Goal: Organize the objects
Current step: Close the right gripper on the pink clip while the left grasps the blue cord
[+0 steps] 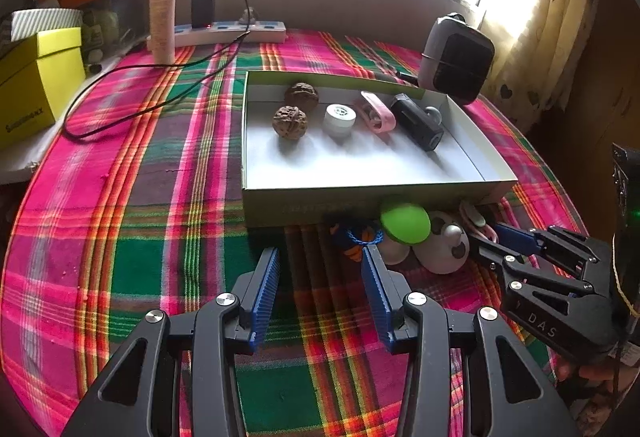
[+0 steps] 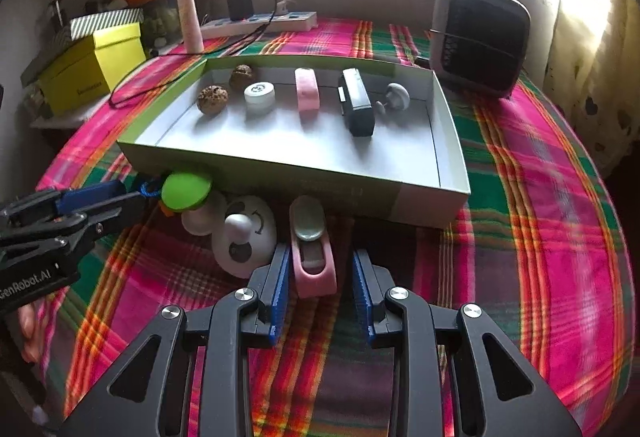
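**Cardboard tray partly filled, a cluster left outside it**

Plaid cloth (image 2: 540,197) in pink, green and orange covered the table, and on it sat the shallow white tray (image 2: 448,141), the place where the sorted things were going. Six items lay in a row along its far side: two walnuts (image 1: 290,121), a white round cap (image 1: 339,120), a pink clip (image 2: 307,89), a black rectangular device (image 2: 357,105) and a small white knob (image 2: 397,96). That much of the job looked done.

Outside the tray, against its near wall, a cluster was left: a white panda-faced piece (image 2: 244,237), a green disc (image 2: 186,190), a second pink clip (image 2: 313,257) and a small blue-and-orange item (image 1: 354,237), too shadowed to identify.

The right gripper (image 2: 320,277) stood with the second pink clip between its parted pads; a gap showed on each side, so nothing was clamped. The left gripper (image 1: 320,269) hung released over bare cloth, just beside the blue-and-orange item, holding nothing. By my reading, roughly half or a little more was sorted, with the pink clip likely next.
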Demonstrator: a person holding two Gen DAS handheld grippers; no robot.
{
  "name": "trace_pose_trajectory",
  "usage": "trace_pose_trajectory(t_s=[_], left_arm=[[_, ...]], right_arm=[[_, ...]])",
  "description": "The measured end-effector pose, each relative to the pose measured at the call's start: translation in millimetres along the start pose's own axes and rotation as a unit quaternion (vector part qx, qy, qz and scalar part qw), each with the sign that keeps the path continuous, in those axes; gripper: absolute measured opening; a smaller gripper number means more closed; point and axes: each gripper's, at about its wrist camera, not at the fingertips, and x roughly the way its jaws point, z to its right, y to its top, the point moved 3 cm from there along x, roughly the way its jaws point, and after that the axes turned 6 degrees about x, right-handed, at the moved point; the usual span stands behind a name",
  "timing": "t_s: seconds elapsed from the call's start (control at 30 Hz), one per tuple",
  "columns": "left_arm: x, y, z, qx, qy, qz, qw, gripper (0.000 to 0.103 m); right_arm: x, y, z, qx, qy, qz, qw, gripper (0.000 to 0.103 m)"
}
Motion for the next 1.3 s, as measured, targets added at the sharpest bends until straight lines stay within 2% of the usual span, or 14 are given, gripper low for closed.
trace_pose_trajectory(t_s=[0.23, 0.33, 0.47, 0.73, 1.13, 1.3], left_arm=[[7.0, 3.0, 7.3, 0.014, -0.001, -0.007, 0.9999, 0.041], [10.3, 4.0, 9.6, 0.018, 0.000, -0.011, 0.9998, 0.041], [13.8, 5.3, 11.6, 0.023, 0.003, -0.014, 0.9996, 0.041], [16.3, 5.5, 6.7, 0.007, 0.006, -0.011, 0.9999, 0.040], [10.0, 2.0, 7.6, 0.012, 0.007, -0.005, 0.9999, 0.012], [5.0, -1.9, 3.3, 0.009, 0.010, -0.003, 0.9999, 0.006]], right_arm=[[-2.1, -1.0, 7.7, 0.002, -0.008, 0.001, 1.000, 0.030], [-3.9, -2.3, 9.9, 0.004, -0.008, 0.002, 1.000, 0.023], [-5.0, -3.7, 10.9, 0.005, -0.007, 0.002, 1.000, 0.022], [-5.5, -4.5, 11.1, 0.005, -0.006, 0.002, 1.000, 0.021], [-7.0, -6.1, 9.3, 0.005, -0.009, 0.002, 1.000, 0.019], [-7.0, -6.5, 9.0, 0.005, -0.009, 0.002, 1.000, 0.019]])
